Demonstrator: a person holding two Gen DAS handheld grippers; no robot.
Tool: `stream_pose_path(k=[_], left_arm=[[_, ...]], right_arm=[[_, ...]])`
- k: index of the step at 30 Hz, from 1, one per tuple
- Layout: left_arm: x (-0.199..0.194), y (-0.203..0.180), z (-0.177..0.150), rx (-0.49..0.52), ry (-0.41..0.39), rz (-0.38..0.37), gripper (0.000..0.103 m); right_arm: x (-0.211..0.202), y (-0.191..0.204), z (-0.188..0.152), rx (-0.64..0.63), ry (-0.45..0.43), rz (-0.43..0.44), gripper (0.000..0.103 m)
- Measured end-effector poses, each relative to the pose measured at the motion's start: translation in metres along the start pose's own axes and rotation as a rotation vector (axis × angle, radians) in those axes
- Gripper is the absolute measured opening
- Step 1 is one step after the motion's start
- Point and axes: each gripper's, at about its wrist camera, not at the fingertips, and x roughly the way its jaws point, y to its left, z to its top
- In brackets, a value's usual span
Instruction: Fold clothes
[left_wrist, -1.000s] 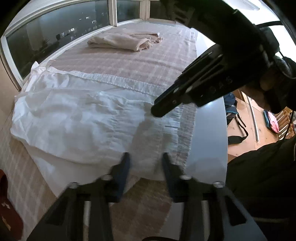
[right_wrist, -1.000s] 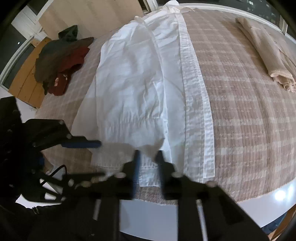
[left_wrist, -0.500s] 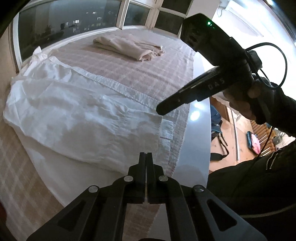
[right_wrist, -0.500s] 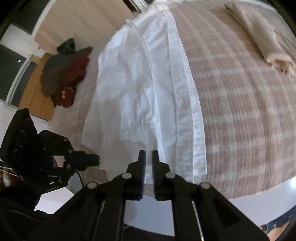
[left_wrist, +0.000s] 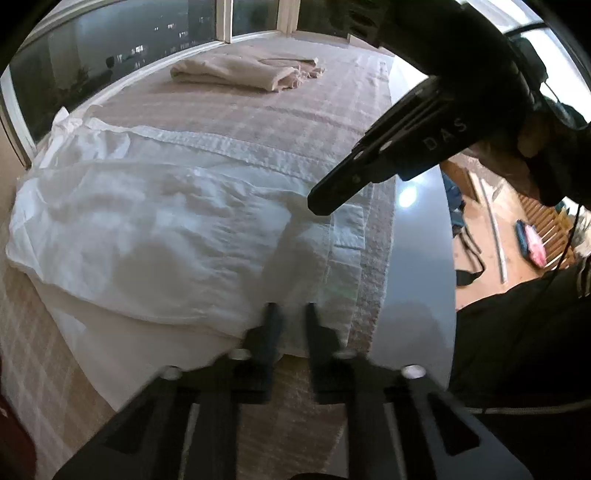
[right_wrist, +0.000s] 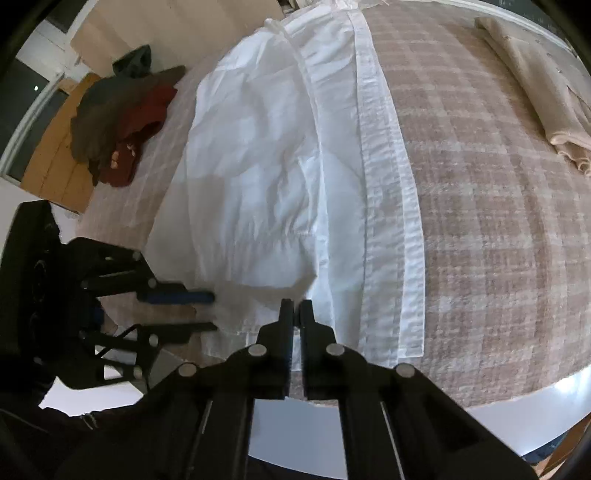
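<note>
A white shirt (left_wrist: 166, 236) lies spread flat on a plaid cloth (right_wrist: 480, 184) covering the surface (left_wrist: 421, 258), its hem at the near edge, at 6 o'clock in both wrist views, and its collar end toward 12 in the right view. The left claw (left_wrist: 291, 317) sits over the hem with its jaws a narrow gap apart, having just been opening; cloth lies under the tips, but the pads do not appear to press on it. The right claw (right_wrist: 295, 314) is all but closed, its jaws having just been closing, tips down on the hem beside the button band; no fold is clearly caught between them. A folded beige garment (left_wrist: 236, 72) rests at 12 o'clock in the left view, and a dark pile of clothes (right_wrist: 122, 114) waits at 10 in the right.

The shirt looks thin, light and limp. It should crease and sag wherever unsupported and may slide on the cloth. The doubled hem and the firmer button band look like the surest places to pinch, one claw at each hem corner.
</note>
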Motion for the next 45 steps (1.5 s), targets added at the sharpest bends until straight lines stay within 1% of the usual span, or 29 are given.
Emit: stream_pose_path(k=[1,3,5,8,11,14,15,19,20,22,23,24,25,26,27,28,30,31,32,35,37,41,43,45], left_arm=[[-0.002,0.002,0.0,-0.011,-0.006,-0.011,0.002],[-0.008,0.006,0.0,-0.041,-0.018,-0.037,0.001],[-0.016,0.008,0.001,-0.076,-0.04,-0.084,0.001],[-0.027,0.004,0.001,-0.092,-0.067,-0.118,0.001],[-0.031,0.004,0.001,-0.093,-0.073,-0.122,0.001],[-0.029,0.004,0.0,-0.089,-0.062,-0.12,0.001],[-0.026,0.004,0.0,-0.086,-0.052,-0.116,0.001],[-0.015,0.007,-0.003,-0.085,-0.007,-0.087,0.002],[-0.014,0.009,-0.004,-0.1,0.01,-0.088,0.004],[-0.017,0.012,-0.006,-0.11,0.013,-0.093,0.01],[-0.021,0.014,-0.007,-0.109,0.01,-0.082,0.01],[-0.025,0.015,-0.008,-0.106,0.005,-0.069,0.013],[-0.028,0.017,-0.01,-0.114,0.004,-0.067,0.021],[-0.03,0.022,-0.014,-0.136,0.003,-0.065,0.026],[-0.029,0.029,-0.019,-0.16,0.015,-0.057,0.034],[-0.028,0.035,-0.024,-0.184,0.029,-0.047,0.037],[-0.024,0.047,-0.038,-0.208,0.068,0.003,0.035],[-0.028,0.055,-0.043,-0.228,0.063,0.016,0.034],[-0.033,0.064,-0.049,-0.249,0.054,0.027,0.034],[-0.057,0.102,-0.054,-0.346,-0.019,0.077,0.034],[-0.069,0.127,-0.044,-0.37,-0.06,0.129,0.034],[-0.076,0.172,-0.004,-0.352,-0.127,0.205,0.034],[-0.071,0.19,0.018,-0.333,-0.136,0.257,0.034],[-0.062,0.214,0.046,-0.346,-0.141,0.276,0.034]], right_arm=[[-0.002,0.0,0.001,0.007,-0.006,0.015,0.004],[-0.006,0.0,0.004,0.012,-0.014,0.031,0.003],[-0.011,0.0,0.006,0.024,-0.026,0.045,0.003],[-0.014,0.001,0.005,0.029,-0.017,0.059,0.003],[-0.013,0.001,0.005,0.035,-0.002,0.057,0.003],[-0.025,-0.016,-0.002,0.068,0.01,0.087,0.003],[-0.025,-0.018,-0.004,0.081,0.015,0.1,0.003],[-0.021,-0.018,-0.003,0.077,0.022,0.089,0.003],[-0.02,-0.018,-0.003,0.078,0.025,0.09,0.003],[-0.019,-0.017,-0.002,0.083,0.03,0.101,0.003],[-0.02,-0.016,-0.001,0.085,0.028,0.11,0.003],[-0.02,-0.016,0.0,0.086,0.027,0.118,0.003],[-0.02,-0.015,0.0,0.082,0.034,0.115,0.003],[-0.018,-0.014,0.0,0.065,0.055,0.088,0.003],[-0.015,-0.013,0.0,0.048,0.075,0.061,0.004],[-0.013,-0.012,-0.001,0.031,0.096,0.035,0.004],[-0.009,-0.011,-0.002,0.018,0.135,-0.005,0.004],[-0.011,-0.012,-0.001,0.024,0.132,-0.006,0.004],[-0.016,-0.012,0.002,0.031,0.116,0.002,0.004],[-0.032,-0.013,0.016,0.049,0.035,0.011,0.008],[-0.04,-0.015,0.029,0.058,-0.011,0.006,0.009],[-0.035,-0.013,0.064,0.012,-0.041,-0.022,0.009],[-0.024,-0.01,0.092,-0.018,-0.06,-0.038,0.009],[-0.01,-0.01,0.124,-0.049,-0.069,-0.05,0.009]])
